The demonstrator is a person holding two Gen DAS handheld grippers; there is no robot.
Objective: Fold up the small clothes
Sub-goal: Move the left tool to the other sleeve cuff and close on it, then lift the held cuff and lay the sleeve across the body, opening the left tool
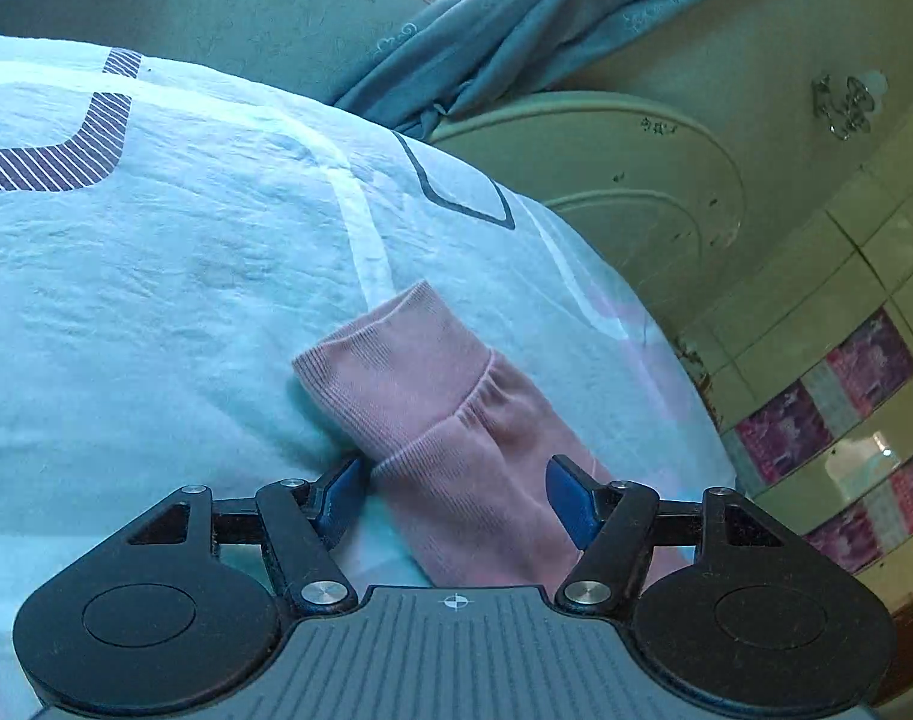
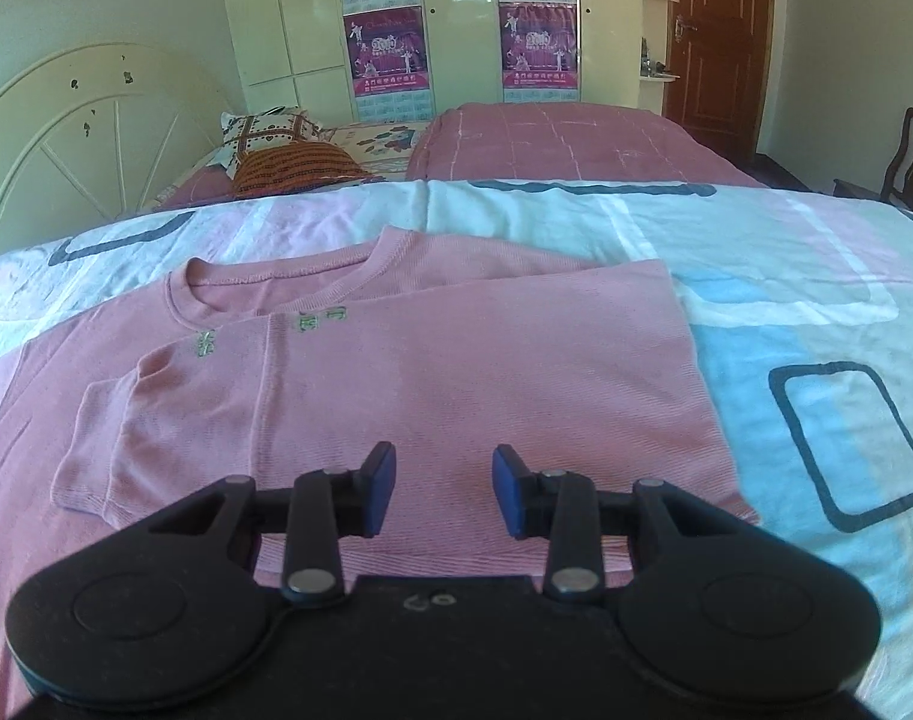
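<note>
Your left tool straddles the sleeve with jaws apart, so closing now may pinch the bedsheet too, while your right tool hangs apart and empty over the shirt.

A bedroom in daylight. In the right wrist view a bed fills the lower half, its sheet pale with pink and blue blocks and dark rounded outlines. At 10 o'clock stands a cream arched headboard with chipped paint; pillows lie beside it. At 12 o'clock, a cream wardrobe with purple posters. At 1 o'clock a brown wooden door; at 3 o'clock a dark wooden chair. In the left wrist view a grey-blue curtain hangs at 12 o'clock
</note>
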